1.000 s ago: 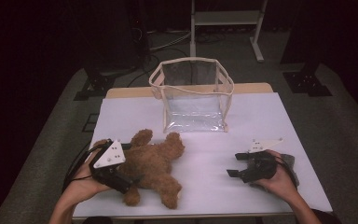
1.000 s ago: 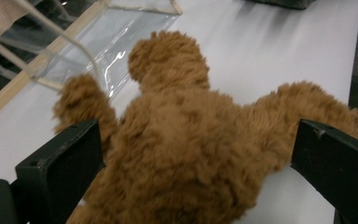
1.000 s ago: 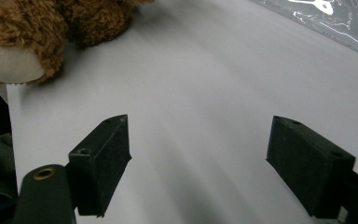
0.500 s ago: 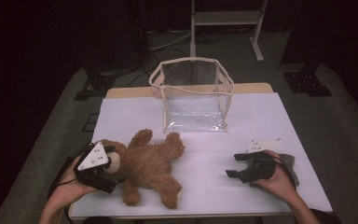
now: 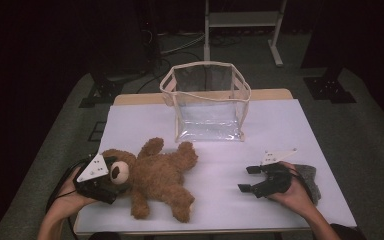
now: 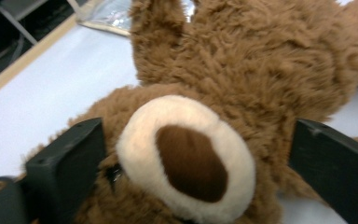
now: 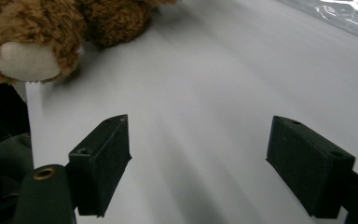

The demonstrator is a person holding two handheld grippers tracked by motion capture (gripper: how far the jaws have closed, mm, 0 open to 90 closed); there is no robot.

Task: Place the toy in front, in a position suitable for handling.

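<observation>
A brown teddy bear (image 5: 160, 175) lies on its back on the white table top (image 5: 290, 130), head toward the left. My left gripper (image 5: 117, 172) sits low at the table's left edge, with the bear's head (image 6: 186, 158) between its jaws. The jaws have just been closing a little and stand wide; fur brushes both pads (image 6: 70, 163) without being squeezed. My right gripper (image 5: 246, 179) rests at the right side of the table, open (image 7: 198, 135), with nothing between its jaws and only bare table ahead. One bear foot (image 7: 28, 58) shows at its far left.
A clear plastic bag with a cream rim (image 5: 207, 107) stands open at the back middle of the table. A grey cloth (image 5: 310, 177) lies under the right hand. A metal stand (image 5: 242, 20) and dark floor lie beyond the table.
My left gripper has moved left and down, from over the bear's body to around its head, uncovering the bear's face. The right gripper has stayed put.
</observation>
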